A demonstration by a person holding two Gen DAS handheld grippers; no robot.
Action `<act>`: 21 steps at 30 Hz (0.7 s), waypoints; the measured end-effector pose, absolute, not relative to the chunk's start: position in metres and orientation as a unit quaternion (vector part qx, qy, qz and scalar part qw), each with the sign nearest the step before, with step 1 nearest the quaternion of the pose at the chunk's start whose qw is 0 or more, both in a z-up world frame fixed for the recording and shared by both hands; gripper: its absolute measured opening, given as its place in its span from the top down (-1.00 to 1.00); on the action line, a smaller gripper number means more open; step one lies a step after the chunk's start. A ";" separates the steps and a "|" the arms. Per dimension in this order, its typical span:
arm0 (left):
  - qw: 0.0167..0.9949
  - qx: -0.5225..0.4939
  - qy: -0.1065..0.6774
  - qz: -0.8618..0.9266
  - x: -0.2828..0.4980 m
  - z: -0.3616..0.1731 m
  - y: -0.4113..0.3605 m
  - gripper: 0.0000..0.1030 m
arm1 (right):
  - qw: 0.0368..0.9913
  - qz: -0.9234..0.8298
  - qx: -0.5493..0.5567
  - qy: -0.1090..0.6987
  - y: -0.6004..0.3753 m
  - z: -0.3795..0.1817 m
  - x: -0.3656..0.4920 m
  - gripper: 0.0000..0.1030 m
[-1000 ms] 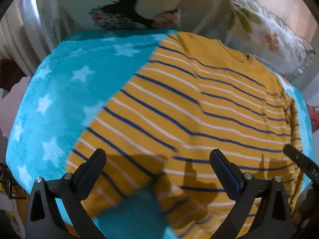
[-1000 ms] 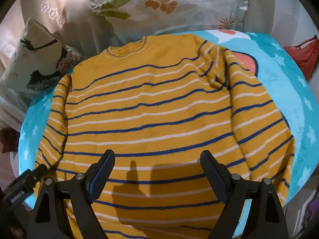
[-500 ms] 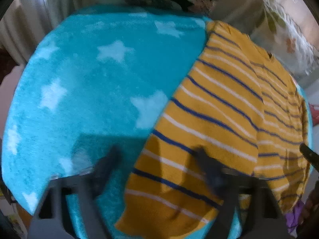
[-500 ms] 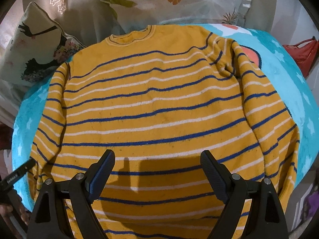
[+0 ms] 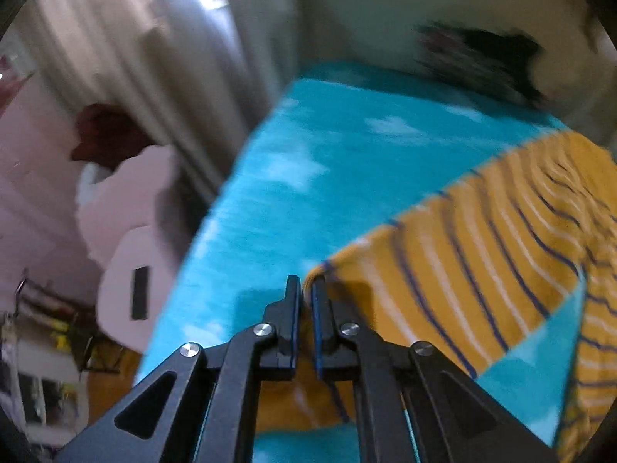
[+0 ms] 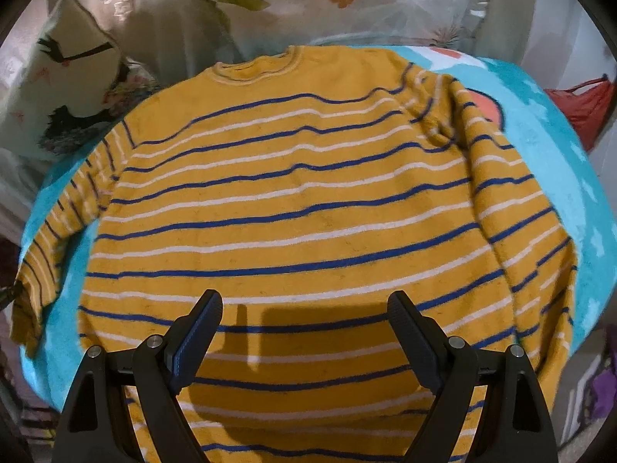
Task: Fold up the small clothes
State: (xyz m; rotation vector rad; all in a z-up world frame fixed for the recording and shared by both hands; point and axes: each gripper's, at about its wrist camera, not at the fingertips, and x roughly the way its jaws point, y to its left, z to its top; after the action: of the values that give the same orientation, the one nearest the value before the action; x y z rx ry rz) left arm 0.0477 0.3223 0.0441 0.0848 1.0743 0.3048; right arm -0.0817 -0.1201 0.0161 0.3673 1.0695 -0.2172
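A yellow sweater (image 6: 300, 200) with blue and white stripes lies flat, collar at the far end, on a turquoise star blanket (image 6: 547, 146). Its left sleeve (image 6: 50, 254) is stretched out sideways from the body. In the left wrist view, my left gripper (image 5: 305, 289) is shut on the cuff end of that sleeve (image 5: 443, 270), with yellow fabric pinched between the pads, near the bed's left edge. My right gripper (image 6: 304, 308) hangs open over the sweater's lower middle. Nothing is between its fingers, and their shadow falls on the hem area.
Floral pillows (image 6: 308, 0) and a bird-print cushion (image 6: 77, 77) line the far side. A red bag (image 6: 586, 108) sits off the right edge. Left of the blanket (image 5: 308, 177) the bed drops off beside a curtain (image 5: 154, 58) and pale pink items (image 5: 127, 212).
My left gripper swung left off the sweater's body to the sleeve end and closed on the cuff, and the sleeve now lies drawn out to the left. The right gripper stayed open and nearly still.
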 end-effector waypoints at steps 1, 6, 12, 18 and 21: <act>0.849 0.034 0.506 0.147 0.047 0.047 0.325 0.88 | 0.842 -0.084 0.177 0.502 -0.116 0.018 -0.082 -0.76; 0.873 -0.014 0.473 0.115 0.027 0.069 0.318 0.59 | 0.853 0.126 0.171 0.477 -0.061 0.034 -0.080 -0.76; 0.887 -0.064 0.453 0.063 -0.006 0.104 0.301 0.27 | 0.772 0.304 0.141 0.541 0.021 0.003 -0.078 -0.74; 0.900 -0.080 0.427 0.035 -0.029 0.136 0.274 0.08 | 0.711 0.427 0.079 0.554 0.091 -0.005 -0.092 -0.74; 0.902 -0.082 0.424 0.024 -0.033 0.142 0.257 -0.06 | 0.730 0.404 0.131 0.536 0.051 0.006 -0.088 -0.73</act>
State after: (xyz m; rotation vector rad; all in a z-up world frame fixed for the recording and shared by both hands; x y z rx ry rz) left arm -0.0334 0.2569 0.1420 -0.1702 0.8769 0.0498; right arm -0.0885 0.0512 0.0064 0.2888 1.1810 0.8888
